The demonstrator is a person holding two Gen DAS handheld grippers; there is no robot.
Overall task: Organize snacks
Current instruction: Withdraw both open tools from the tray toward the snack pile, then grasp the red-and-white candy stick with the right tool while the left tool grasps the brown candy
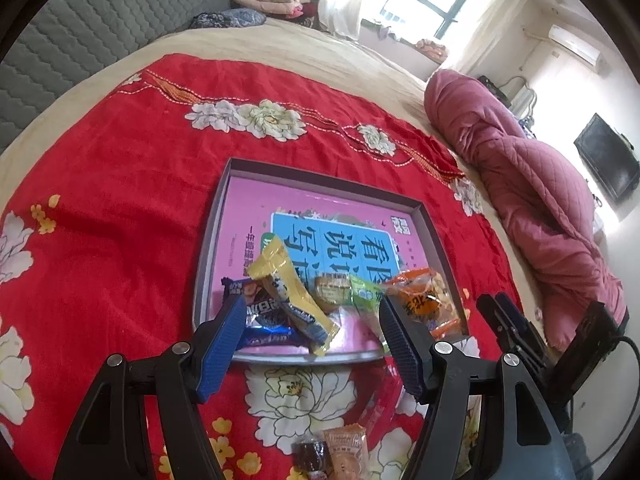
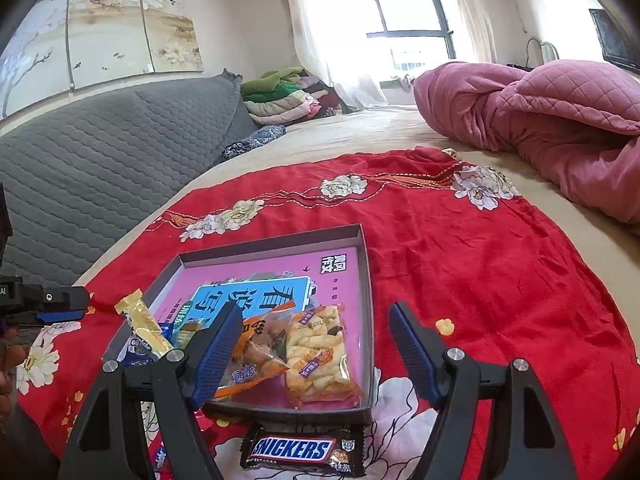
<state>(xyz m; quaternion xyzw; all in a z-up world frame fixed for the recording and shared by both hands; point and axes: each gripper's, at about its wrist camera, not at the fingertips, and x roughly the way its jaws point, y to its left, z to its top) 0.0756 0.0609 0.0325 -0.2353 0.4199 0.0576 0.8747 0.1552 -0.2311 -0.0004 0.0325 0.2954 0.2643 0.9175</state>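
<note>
Right now both tongs hang spread wide and empty over the near edge of the grey tray [image 2: 366, 280]. Ahead of the left gripper [image 1: 312, 320], the yellow packet [image 1: 290, 280] lies inside that tray among other snacks. Below the right gripper [image 2: 314, 336], the Snickers bar [image 2: 302, 450] rests on the red cloth [image 2: 480, 260], just outside the tray's near wall.

A wide bed with a beige sheet [image 2: 360, 128] carries a red floral cloth [image 2: 480, 280]. On that cloth sits a shallow grey cardboard box lid [image 2: 366, 280], with a brown Snickers bar [image 2: 296, 450] lying just beside its near edge. A crumpled pink quilted blanket [image 2: 540, 120] lies farther back on the sheet.
</note>
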